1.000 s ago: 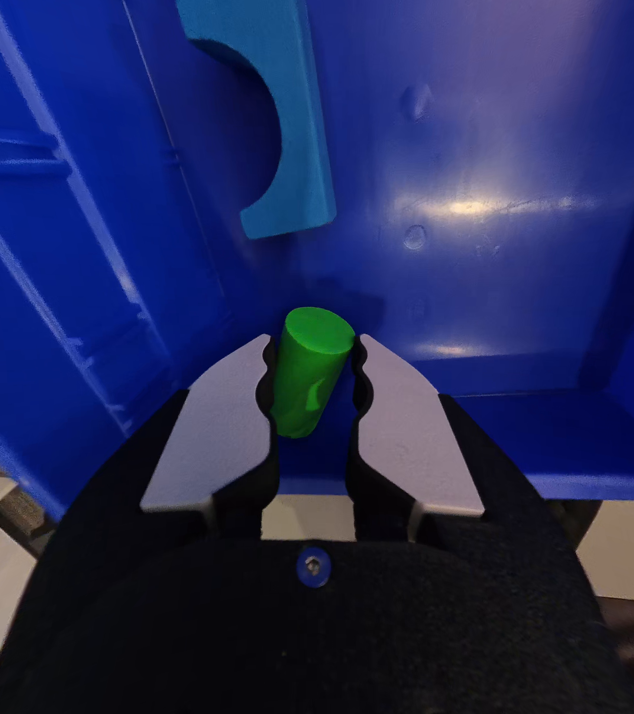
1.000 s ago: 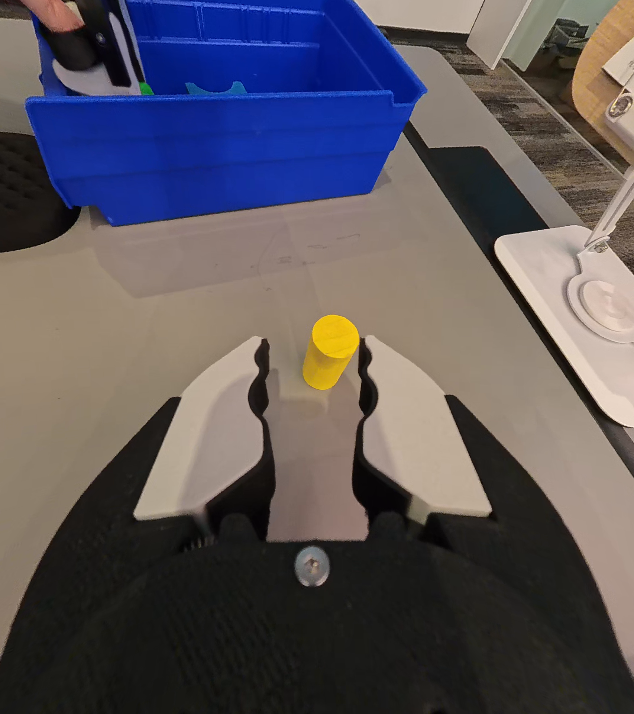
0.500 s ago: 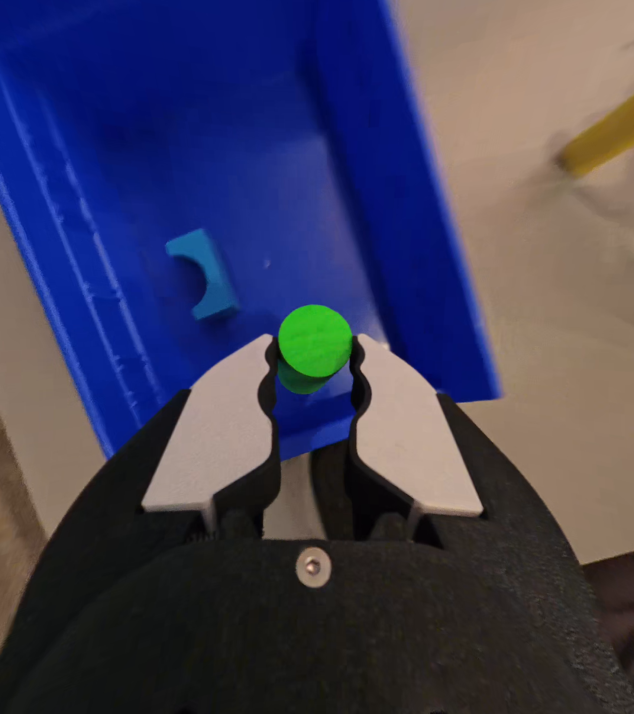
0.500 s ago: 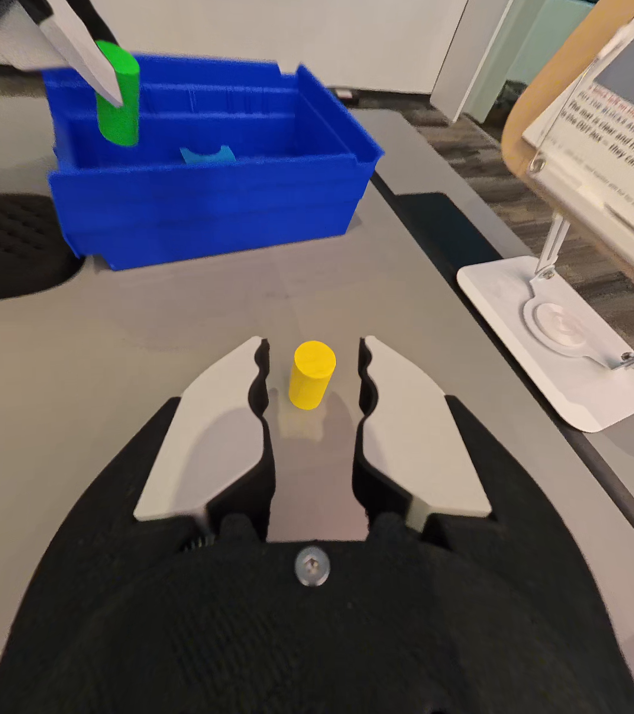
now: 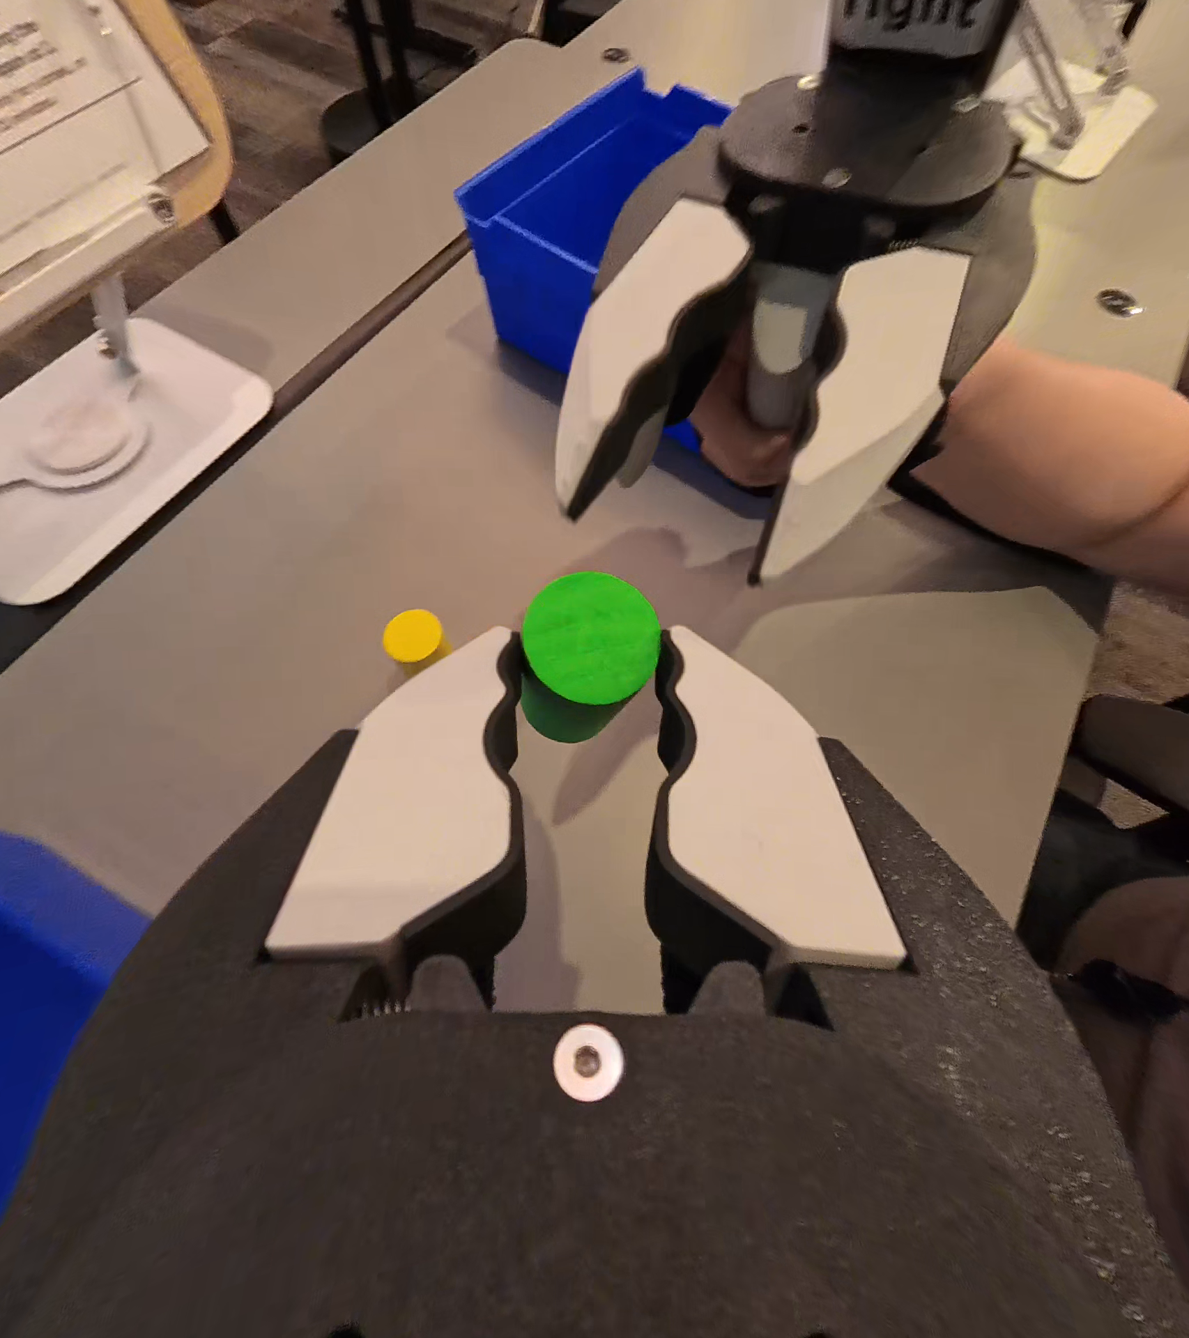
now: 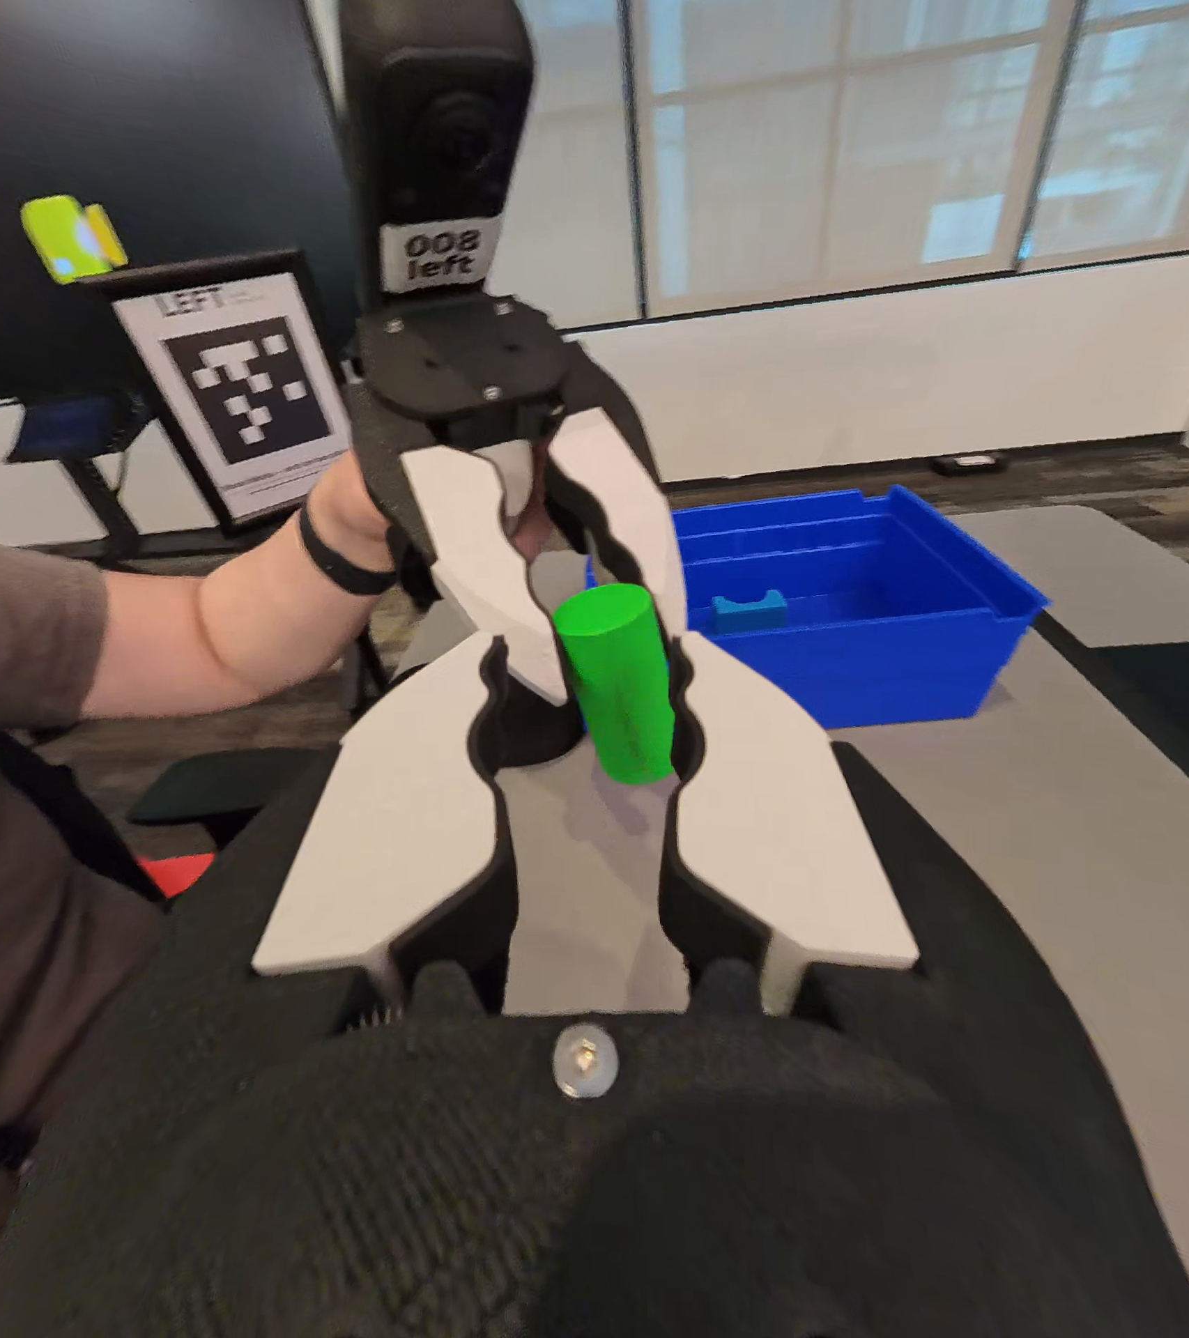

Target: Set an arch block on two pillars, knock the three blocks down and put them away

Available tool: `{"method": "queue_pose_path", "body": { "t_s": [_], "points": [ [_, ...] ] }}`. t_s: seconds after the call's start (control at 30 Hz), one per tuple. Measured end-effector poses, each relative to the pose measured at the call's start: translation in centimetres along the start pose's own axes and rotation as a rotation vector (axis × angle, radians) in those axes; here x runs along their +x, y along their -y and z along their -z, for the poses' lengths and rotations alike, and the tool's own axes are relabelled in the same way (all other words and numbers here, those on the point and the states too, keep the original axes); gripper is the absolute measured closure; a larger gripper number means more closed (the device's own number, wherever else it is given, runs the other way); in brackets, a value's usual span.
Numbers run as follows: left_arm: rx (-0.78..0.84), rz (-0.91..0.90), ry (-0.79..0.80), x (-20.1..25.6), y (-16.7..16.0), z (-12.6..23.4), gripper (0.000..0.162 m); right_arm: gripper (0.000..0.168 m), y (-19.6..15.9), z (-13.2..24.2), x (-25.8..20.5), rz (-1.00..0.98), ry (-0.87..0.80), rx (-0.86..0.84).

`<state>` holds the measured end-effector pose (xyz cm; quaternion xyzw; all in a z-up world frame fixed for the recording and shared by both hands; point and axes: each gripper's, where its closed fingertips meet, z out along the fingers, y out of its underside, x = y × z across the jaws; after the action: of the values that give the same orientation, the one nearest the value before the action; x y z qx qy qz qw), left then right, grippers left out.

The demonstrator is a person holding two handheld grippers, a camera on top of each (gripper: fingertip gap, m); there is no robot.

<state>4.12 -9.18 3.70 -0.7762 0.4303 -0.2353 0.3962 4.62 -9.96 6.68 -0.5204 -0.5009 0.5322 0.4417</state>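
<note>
1. Left gripper (image 5: 588, 662) is clamped on the green cylinder (image 5: 588, 655), fingers tight on both sides near its top. Cylinder roughly upright, held above the grey table (image 5: 287, 579); can't tell if its base touches yet.
2. Right gripper (image 5: 660, 547) empty, jaws spread wide, hanging just beyond the green cylinder in the left wrist view. In the right wrist view the cylinder sits just ahead of its fingertips, not gripped by it.
3. Yellow cylinder (image 5: 414, 636) stands upright on the table, just left of the green one, apart from it.
4. Arch block (image 6: 749, 609), light blue, lies in the blue bin (image 6: 939, 651) at the far right of the table in the right wrist view. A second blue bin (image 5: 555, 239) shows far off in the left wrist view.
5. Also in view: white stand (image 5: 92, 456) with a board, far left.
6. Step in hand, as I judge it: building, placing the second pillar. Arch not on anything yet, so the task is early.
7. Next move calls for: lower the green cylinder upright near the yellow one, spaced to fit the arch span, then let go without tipping it. After that, fetch the arch from the bin.
8. Risk: bumping the yellow pillar on release.
</note>
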Motion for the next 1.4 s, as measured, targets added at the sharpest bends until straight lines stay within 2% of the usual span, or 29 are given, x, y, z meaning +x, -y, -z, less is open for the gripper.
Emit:
{"method": "queue_pose_path", "body": {
  "t_s": [0.1, 0.23, 0.37, 0.53, 0.63, 0.73, 1.0, 1.2, 1.23, 1.3, 1.33, 1.4],
  "points": [
    [0.015, 0.005, -0.07, 1.1, 0.8, -0.5, 0.126, 0.124, -0.3, 0.2, -0.5, 0.072, 0.028, -0.029],
    [0.053, 0.06, -0.12, 1.2, 1.8, -0.1, 0.126, 0.124, -2.3, 0.2, -0.3, 0.266, -0.029, -0.166],
    [0.07, 0.087, -0.145, 1.1, 2.1, 0.0, 0.127, 0.124, -3.0, -0.6, -0.1, 0.3, -0.071, -0.207],
    [0.035, 0.08, -0.145, 1.4, 1.2, -0.7, 0.127, 0.124, -4.0, -1.1, 0.8, 0.277, -0.139, -0.274],
    [0.015, 0.055, -0.114, 1.1, 0.7, -1.1, 0.127, 0.125, -3.9, -1.3, 0.8, 0.209, -0.125, -0.252],
    [0.01, 0.051, -0.095, 0.9, 0.4, -1.2, 0.127, 0.134, -4.5, -1.4, 0.9, 0.17, -0.117, -0.281],
    [0.023, 0.073, -0.1, 0.9, 0.0, -1.3, 0.127, 0.133, -6.0, -2.0, 0.8, 0.124, -0.106, -0.344],
    [0.011, 0.029, -0.07, 0.7, -0.2, -1.1, 0.127, 0.135, -6.0, -2.2, 1.0, 0.099, -0.118, -0.311],
    [0.006, 0.034, -0.06, 0.5, -0.3, -1.1, 0.124, 0.135, -6.2, -2.1, 1.4, 0.101, -0.133, -0.319],
    [0.009, 0.047, -0.018, -0.3, -0.3, -1.0, 0.095, 0.135, -6.6, -1.7, 2.7, 0.124, -0.209, -0.33],
    [0.018, 0.048, 0.009, -0.8, -0.3, -0.7, 0.088, 0.135, -6.8, -1.2, 3.9, 0.126, -0.271, -0.333],
    [0.042, 0.064, 0.037, -1.5, -0.4, 0.1, 0.091, 0.135, -7.2, 0.7, 7.0, 0.114, -0.458, -0.329]
  ]
}}
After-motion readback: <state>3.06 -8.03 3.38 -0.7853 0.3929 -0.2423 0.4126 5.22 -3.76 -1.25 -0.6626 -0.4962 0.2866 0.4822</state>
